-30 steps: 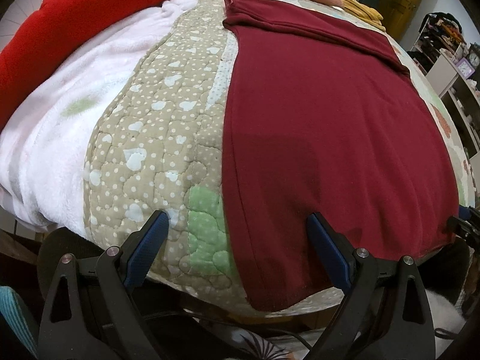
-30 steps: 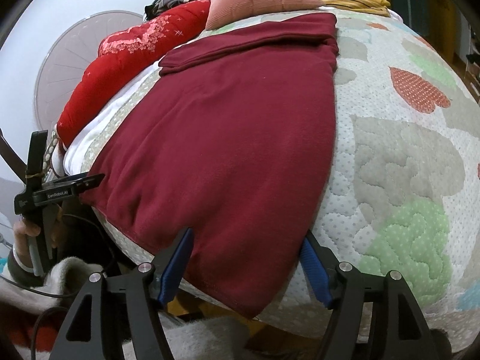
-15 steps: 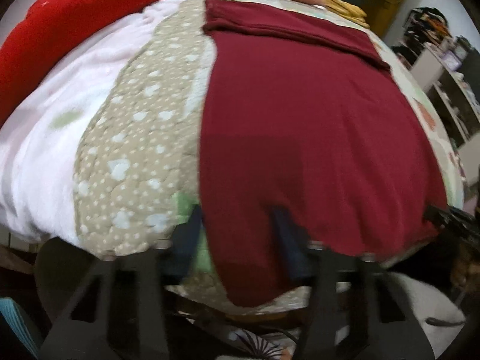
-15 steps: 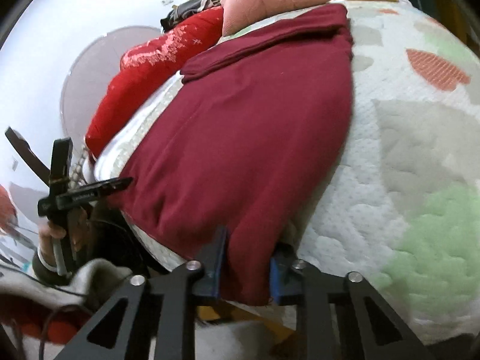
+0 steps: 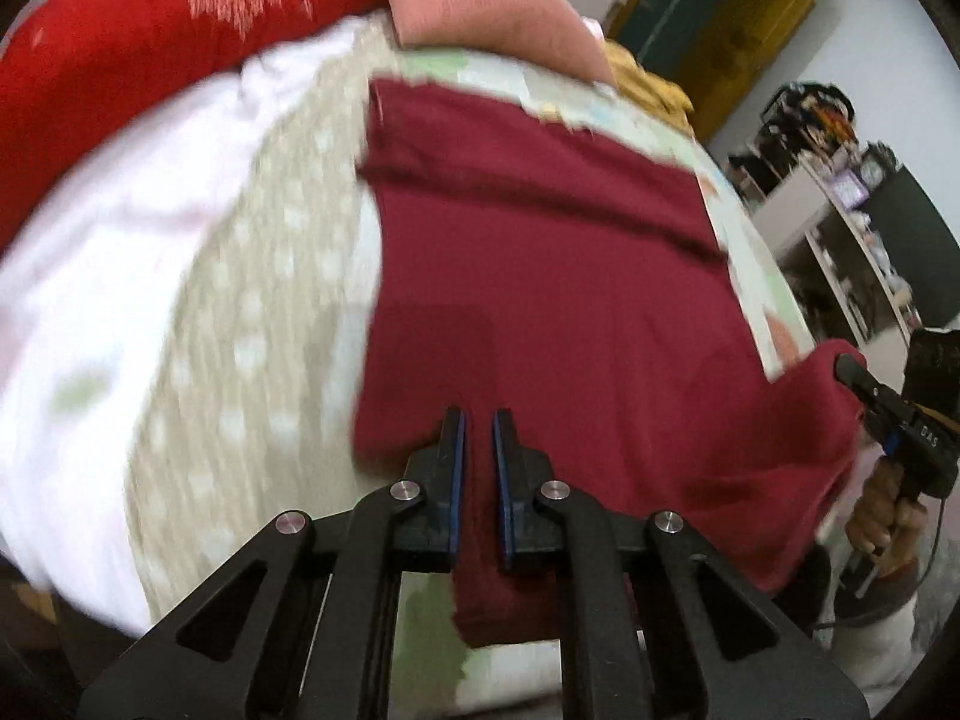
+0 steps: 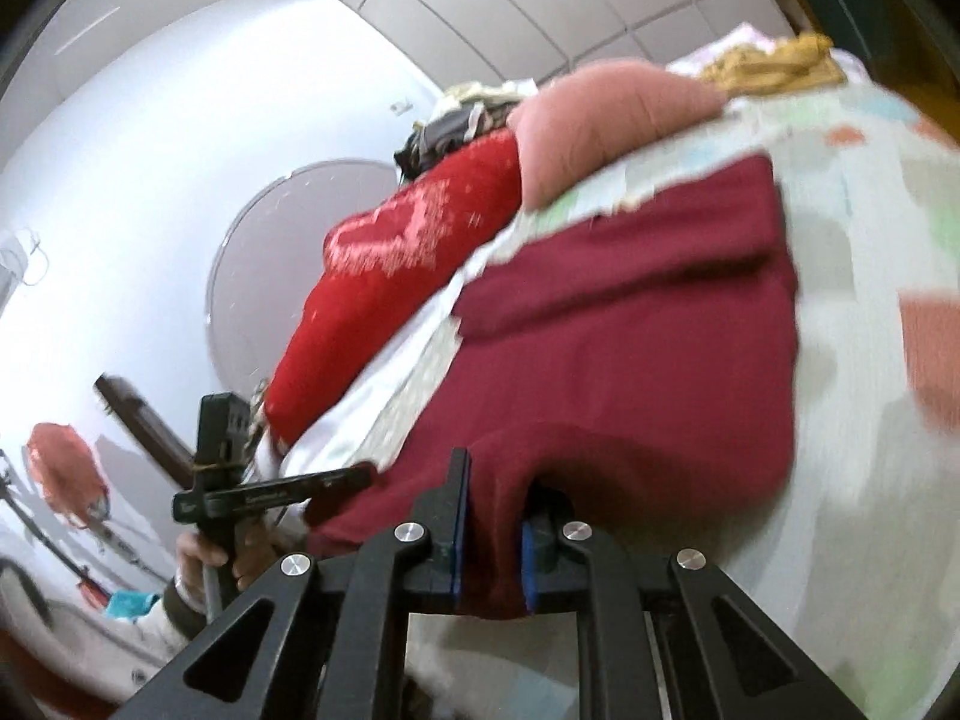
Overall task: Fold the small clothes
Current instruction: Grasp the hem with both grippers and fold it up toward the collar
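A dark red garment [image 5: 552, 300] lies spread on the quilted bed, its far end folded over into a band. My left gripper [image 5: 477, 450] is shut on the garment's near left corner at the hem. My right gripper [image 6: 492, 510] is shut on the near right corner of the same garment [image 6: 630, 360] and has it lifted off the quilt. The right gripper also shows at the right edge of the left wrist view [image 5: 852, 369], holding the raised corner. The left gripper shows at the left of the right wrist view [image 6: 360, 474].
The quilt [image 5: 252, 312] has dots and hearts. A white blanket [image 5: 90, 264], a bright red blanket [image 5: 120, 48] and a pink pillow [image 5: 492, 12] lie at the far left. A yellow cloth [image 6: 774, 60] lies far back. Shelves [image 5: 840, 222] stand at the right.
Both grippers went from open beside the near hem to shut on its two corners. Both have lifted and moved forward, raising the near edge of the garment off the quilt.
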A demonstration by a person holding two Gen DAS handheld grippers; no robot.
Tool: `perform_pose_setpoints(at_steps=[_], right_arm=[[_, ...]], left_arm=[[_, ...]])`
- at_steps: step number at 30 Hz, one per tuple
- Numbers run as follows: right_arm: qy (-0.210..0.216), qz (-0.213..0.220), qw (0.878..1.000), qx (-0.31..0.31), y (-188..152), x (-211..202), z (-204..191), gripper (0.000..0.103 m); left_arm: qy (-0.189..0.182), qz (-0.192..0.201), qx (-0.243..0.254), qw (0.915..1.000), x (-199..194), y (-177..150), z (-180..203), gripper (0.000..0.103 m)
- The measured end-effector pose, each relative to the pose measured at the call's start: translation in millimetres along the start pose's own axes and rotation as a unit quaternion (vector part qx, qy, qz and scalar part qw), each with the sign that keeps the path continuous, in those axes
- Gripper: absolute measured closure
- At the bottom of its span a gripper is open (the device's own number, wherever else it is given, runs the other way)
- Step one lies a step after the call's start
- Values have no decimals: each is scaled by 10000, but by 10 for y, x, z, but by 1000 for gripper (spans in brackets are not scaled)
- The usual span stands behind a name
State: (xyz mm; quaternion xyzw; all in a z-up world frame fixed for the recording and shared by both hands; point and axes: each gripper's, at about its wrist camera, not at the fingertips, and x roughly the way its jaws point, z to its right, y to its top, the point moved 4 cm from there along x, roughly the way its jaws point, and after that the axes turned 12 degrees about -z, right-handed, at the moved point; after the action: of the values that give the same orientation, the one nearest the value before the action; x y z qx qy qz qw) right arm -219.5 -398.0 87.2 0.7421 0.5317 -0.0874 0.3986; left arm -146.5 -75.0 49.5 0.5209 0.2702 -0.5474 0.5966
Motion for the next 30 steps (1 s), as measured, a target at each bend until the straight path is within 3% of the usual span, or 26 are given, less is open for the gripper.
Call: perform_pose_setpoints(at_steps=[7,11,17,20,23,25,27,29,30], right_arm=[[-243,278,9992,143,915,203,335,91],[-479,363,9977,323,1423,396,625,91],[-1204,291,9882,902,1952,827,1257,92],[-1105,484,9818,1464,2138,930,1578,92],[-1408,629,9773,1451,2227,987,1641,92],[-1557,578,9739,1544,2228,1049,1683,92],[-1644,313,9740,1525,2216,1098,1681,90],[-1566,262,9765,1460,2176,989,1613,77],[-1454,329,9795,1352,2142,875,1525,70]], left_arm=[[157,494,-64,9986,183,1168,-40,98],[172,470,-164,9986,409,1654,-102,99],[29,502,-353,9981,345,1723,-300,98],[224,487,-325,9980,336,1678,-343,98],[386,486,-298,9976,361,1688,-352,98],[350,513,-306,9976,380,1718,-361,93],[381,507,-325,9975,406,1749,-362,80],[425,551,-217,9973,404,1771,-333,58],[401,586,-124,9974,395,1780,-307,55]])
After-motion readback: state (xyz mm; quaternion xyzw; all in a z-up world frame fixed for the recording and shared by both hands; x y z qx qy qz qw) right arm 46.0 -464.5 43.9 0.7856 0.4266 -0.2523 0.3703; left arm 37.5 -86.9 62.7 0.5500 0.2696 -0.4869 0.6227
